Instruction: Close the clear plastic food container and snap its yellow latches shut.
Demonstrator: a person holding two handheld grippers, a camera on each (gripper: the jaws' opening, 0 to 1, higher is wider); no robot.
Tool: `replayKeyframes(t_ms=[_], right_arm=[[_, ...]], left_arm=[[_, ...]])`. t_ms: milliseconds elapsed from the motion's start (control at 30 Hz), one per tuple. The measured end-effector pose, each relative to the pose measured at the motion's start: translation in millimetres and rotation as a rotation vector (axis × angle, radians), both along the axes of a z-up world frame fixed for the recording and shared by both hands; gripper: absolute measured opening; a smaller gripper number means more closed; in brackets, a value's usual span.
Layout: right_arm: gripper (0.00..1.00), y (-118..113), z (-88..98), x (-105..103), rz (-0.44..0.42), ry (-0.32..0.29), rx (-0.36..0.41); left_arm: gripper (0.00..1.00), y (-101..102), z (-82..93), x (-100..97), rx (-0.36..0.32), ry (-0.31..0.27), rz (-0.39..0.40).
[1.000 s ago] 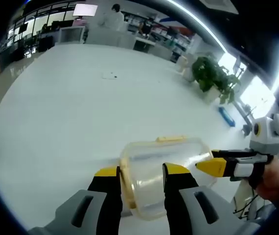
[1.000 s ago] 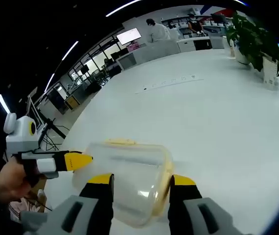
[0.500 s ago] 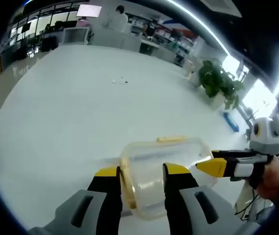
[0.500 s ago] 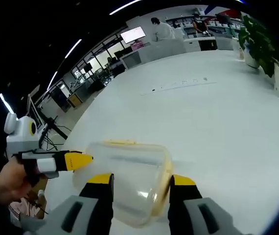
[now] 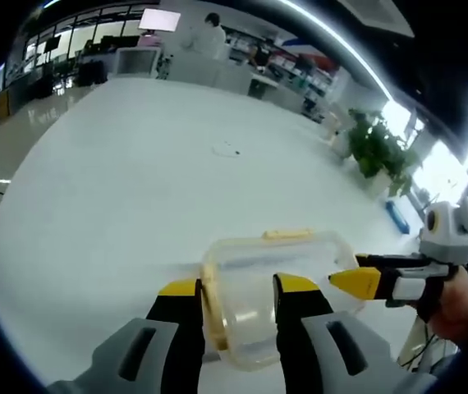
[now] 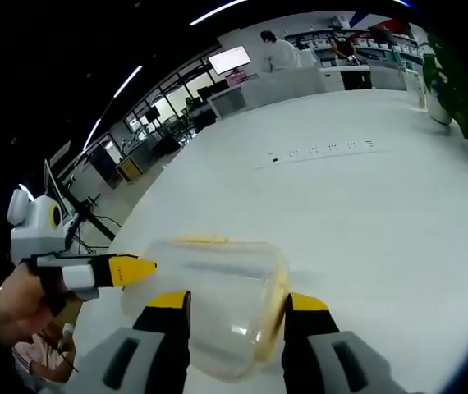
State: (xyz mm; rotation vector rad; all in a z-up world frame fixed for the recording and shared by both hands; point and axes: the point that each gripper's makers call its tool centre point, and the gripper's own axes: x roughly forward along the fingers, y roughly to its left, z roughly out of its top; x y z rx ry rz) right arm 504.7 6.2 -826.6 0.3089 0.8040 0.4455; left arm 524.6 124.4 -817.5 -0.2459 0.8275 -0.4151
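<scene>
your left gripper [image 5: 236,289] has its jaws closed on one end of the clear food container [image 5: 271,287], the rim between them. your right gripper [image 6: 238,302] clamps the opposite end [image 6: 209,300], so the container sits between both, above the white tabletop [image 5: 135,189]. a yellow latch [image 5: 287,234] lies along its far edge. a potted plant [image 5: 378,152] stands beyond.

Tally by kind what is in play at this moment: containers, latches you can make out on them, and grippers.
Clear plastic container: 1
Yellow latch visible on its far edge: 1
Grippers: 2, left gripper and right gripper, each with jaws on either side of a container end
Total: 4
</scene>
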Motion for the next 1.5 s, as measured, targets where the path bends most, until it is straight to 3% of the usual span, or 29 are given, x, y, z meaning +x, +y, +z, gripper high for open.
replayKeyframes(t_ms=[467, 767, 933, 1000, 1100, 1233, 1367, 1500], right_arm=[[0.42, 25.8, 1.9, 30.0, 0.003, -0.03, 0.005], [0.44, 26.5, 1.5, 32.3, 0.003, -0.037, 0.018], [0.45, 29.4, -0.7, 31.6, 0.003, -0.015, 0.065], [0.47, 30.5, -1.9, 32.6, 0.007, -0.011, 0.071], [0.58, 28.0, -4.6, 34.2, 0.0, -0.015, 0.053], [0.77, 22.9, -3.1, 39.6, -0.07, -0.013, 0.12], [0.87, 20.2, -1.4, 42.6, -0.068, -0.035, 0.101], [0.93, 21.5, -2.8, 43.0, -0.067, -0.02, 0.121]], left_arm=[[0.31, 24.1, 1.0, 29.7, -0.002, 0.001, 0.055], [0.33, 25.8, 1.1, 30.2, -0.014, -0.003, 0.081], [0.44, 18.8, -5.6, 27.1, -0.053, 0.019, 0.088], [0.45, 17.9, -4.2, 26.4, -0.04, 0.004, 0.085], [0.49, 20.2, -4.7, 28.0, -0.034, -0.011, 0.088], [0.69, 24.6, -9.5, 29.0, -0.051, -0.013, 0.106], [0.84, 30.8, -10.2, 29.9, -0.065, -0.034, 0.135], [0.88, 31.6, -13.2, 30.0, -0.082, -0.028, 0.142]])
